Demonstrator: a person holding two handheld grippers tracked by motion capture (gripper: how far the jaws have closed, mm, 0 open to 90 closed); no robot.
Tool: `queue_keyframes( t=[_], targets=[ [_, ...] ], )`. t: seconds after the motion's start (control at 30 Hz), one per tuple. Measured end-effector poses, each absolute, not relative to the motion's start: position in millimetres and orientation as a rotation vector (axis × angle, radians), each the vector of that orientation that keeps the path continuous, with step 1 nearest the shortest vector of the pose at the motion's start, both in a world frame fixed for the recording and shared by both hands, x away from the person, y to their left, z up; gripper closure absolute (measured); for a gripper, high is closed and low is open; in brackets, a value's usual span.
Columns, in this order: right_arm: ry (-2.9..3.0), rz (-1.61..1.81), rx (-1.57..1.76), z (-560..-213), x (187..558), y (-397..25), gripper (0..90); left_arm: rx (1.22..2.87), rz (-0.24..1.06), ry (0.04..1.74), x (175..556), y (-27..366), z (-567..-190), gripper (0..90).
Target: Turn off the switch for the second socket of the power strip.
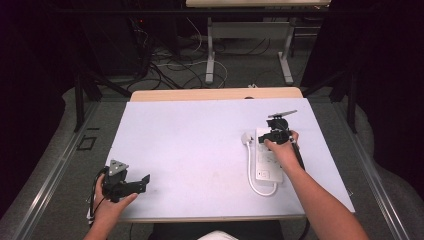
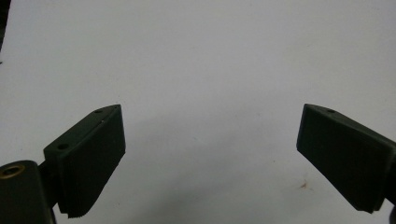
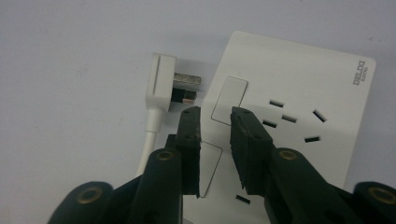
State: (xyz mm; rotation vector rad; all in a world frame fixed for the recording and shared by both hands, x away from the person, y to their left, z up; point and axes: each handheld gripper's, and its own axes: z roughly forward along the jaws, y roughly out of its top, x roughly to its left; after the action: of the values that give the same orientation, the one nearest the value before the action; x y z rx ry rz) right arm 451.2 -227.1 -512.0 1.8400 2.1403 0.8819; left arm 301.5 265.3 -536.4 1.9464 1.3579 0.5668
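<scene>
A white power strip (image 1: 267, 160) lies flat at the right of the white table cover (image 1: 190, 135). Its cable (image 1: 255, 185) loops round to a white plug (image 1: 246, 137) lying loose beside the strip's far left corner. My right gripper (image 1: 274, 135) hovers over the strip's far end. In the right gripper view its jaws (image 3: 215, 112) stand almost together with a narrow gap and nothing in it, just above a rocker switch (image 3: 229, 98); the plug (image 3: 161, 86) shows its pins toward the strip (image 3: 299, 84). My left gripper (image 1: 142, 182) rests near the front left edge, wide open (image 2: 210, 112) over bare cover.
Beyond the table's far wooden edge (image 1: 215, 94) are floor cables and the legs of another desk (image 1: 210, 50). Dark curtains hang at both sides. A small brown speck (image 2: 304, 185) marks the cover near the left gripper.
</scene>
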Motion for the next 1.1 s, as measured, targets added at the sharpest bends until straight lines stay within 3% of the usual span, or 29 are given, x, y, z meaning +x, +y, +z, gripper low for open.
queue_keyframes(
  t=[1.1],
  targets=[
    [2.11, 0.982, 1.908, -495, 441, -242, 28.8, 1.933, 0.562, 1.361, 303, 265, -538, 8.0]
  ],
)
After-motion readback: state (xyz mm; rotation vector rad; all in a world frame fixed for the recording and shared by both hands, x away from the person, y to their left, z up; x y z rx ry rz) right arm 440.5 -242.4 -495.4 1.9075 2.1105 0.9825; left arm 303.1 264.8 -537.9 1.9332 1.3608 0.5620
